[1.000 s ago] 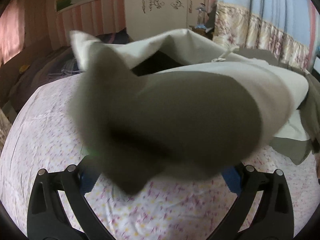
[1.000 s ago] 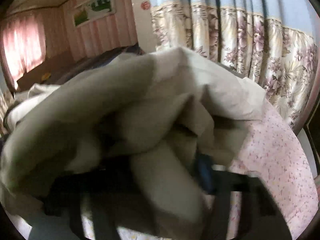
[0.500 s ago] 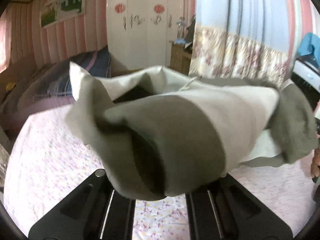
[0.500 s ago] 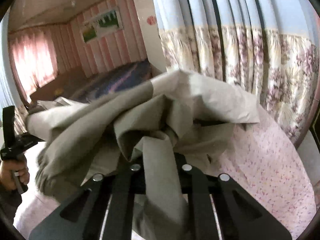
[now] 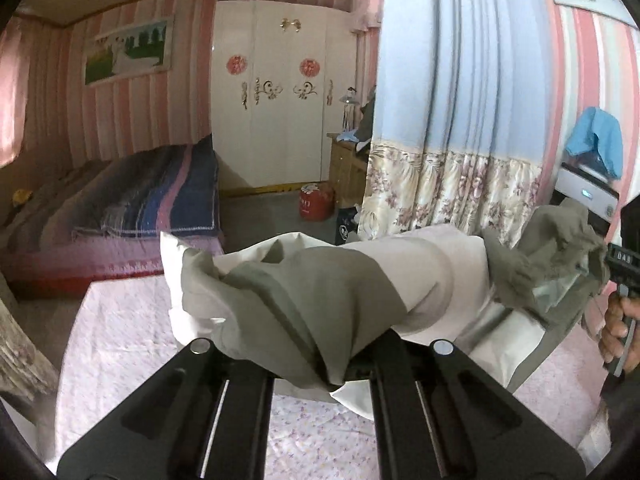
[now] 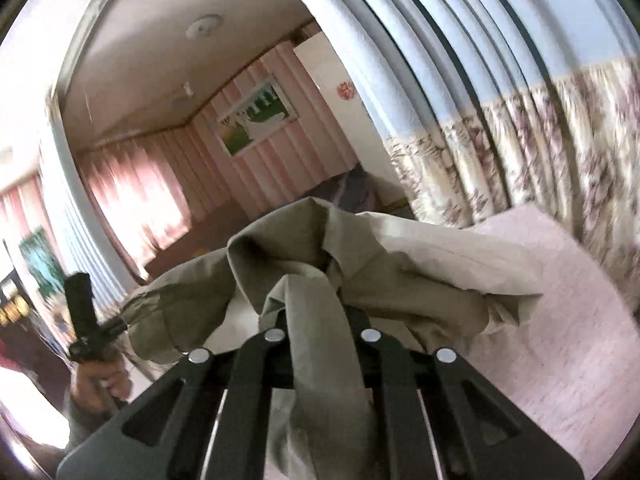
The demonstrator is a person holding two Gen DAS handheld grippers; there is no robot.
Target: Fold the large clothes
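Note:
A large olive and cream garment (image 5: 332, 292) hangs bunched in the air between my two grippers, above a bed with a pink floral sheet (image 5: 120, 344). My left gripper (image 5: 320, 364) is shut on one part of it; cloth drapes over the fingertips and hides them. My right gripper (image 6: 320, 332) is shut on another part of the garment (image 6: 360, 272), and a strip of cloth hangs down between its fingers. The right gripper also shows at the right edge of the left wrist view (image 5: 618, 264), and the left gripper at the left of the right wrist view (image 6: 86, 320).
A second bed with a striped blanket (image 5: 152, 200) stands behind. A white wardrobe (image 5: 276, 100), a red canister (image 5: 316, 202) and a wooden cabinet (image 5: 348, 168) are at the back. Blue and floral curtains (image 5: 452, 140) hang on the right.
Both grippers have lifted the garment higher off the bed and the views have tilted upward. The garment now hangs stretched between the two grippers.

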